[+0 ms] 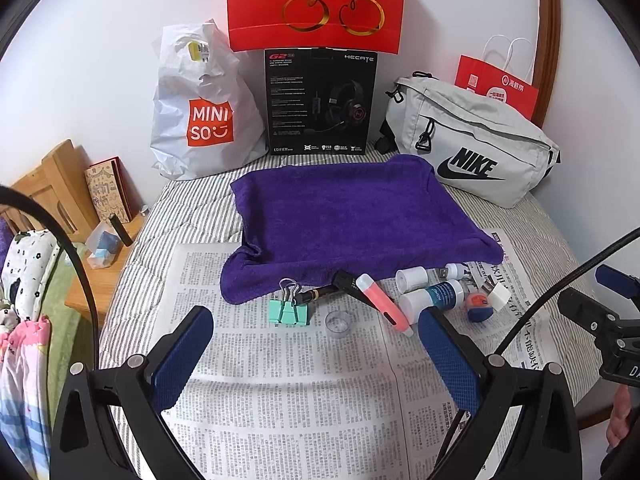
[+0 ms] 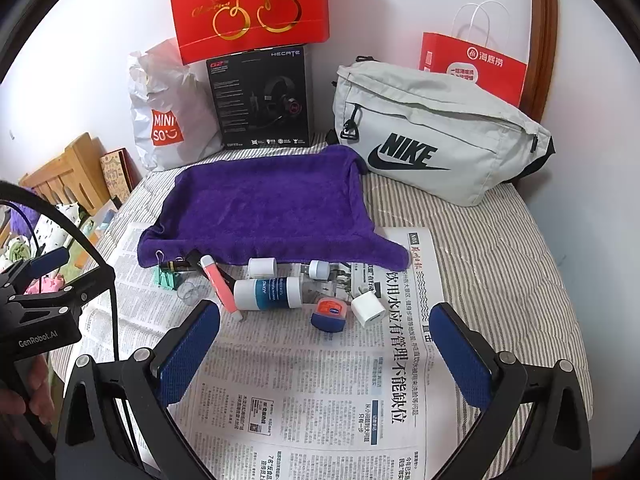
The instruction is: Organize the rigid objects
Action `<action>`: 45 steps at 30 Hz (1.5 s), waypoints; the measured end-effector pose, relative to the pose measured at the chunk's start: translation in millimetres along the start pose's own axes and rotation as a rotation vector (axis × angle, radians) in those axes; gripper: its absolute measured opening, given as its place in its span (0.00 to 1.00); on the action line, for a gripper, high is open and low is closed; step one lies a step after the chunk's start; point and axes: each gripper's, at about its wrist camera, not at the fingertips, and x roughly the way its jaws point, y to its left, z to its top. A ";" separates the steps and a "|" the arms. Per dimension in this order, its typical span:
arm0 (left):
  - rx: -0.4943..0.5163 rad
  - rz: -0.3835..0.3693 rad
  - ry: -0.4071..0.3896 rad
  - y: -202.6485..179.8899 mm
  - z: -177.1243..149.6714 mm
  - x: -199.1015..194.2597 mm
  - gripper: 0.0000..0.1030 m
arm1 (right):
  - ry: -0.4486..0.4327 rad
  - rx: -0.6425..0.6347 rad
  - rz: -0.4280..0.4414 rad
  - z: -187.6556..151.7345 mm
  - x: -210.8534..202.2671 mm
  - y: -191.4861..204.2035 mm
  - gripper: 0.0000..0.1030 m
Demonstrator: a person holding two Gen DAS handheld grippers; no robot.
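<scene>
Both claws hang released over a newspaper (image 2: 304,380) printed in Chinese, spread on a striped bed (image 2: 500,248): the left claw (image 1: 316,344) and right claw (image 2: 326,338) each show blue pads spread wide with nothing between them.

The small things lie in a loose row along the near edge of a purple towel (image 1: 348,216). In the right wrist view, a white charger plug (image 2: 369,309) sits at 12 o'clock from the claw, just beside a blue and orange jar (image 2: 329,312). At 11 o'clock lies a white bottle with a blue label (image 2: 267,294), its writing too blurred to read, and a pink marker (image 2: 220,284). Farther left is a green binder clip (image 1: 289,312), near a clear cap (image 1: 337,323).

Behind the towel stand a white "MINISO" bag (image 1: 200,112), a black "HECATE G2" headset box (image 1: 320,100) marked "EDIFIER", a red "Cherries" bag (image 1: 316,4) and a grey "NIKE" pouch (image 1: 472,144).
</scene>
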 end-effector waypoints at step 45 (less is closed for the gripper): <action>0.010 0.009 0.012 2.8 -1.2 -4.0 1.00 | -0.005 -0.007 -0.005 -2.0 -7.1 3.3 1.00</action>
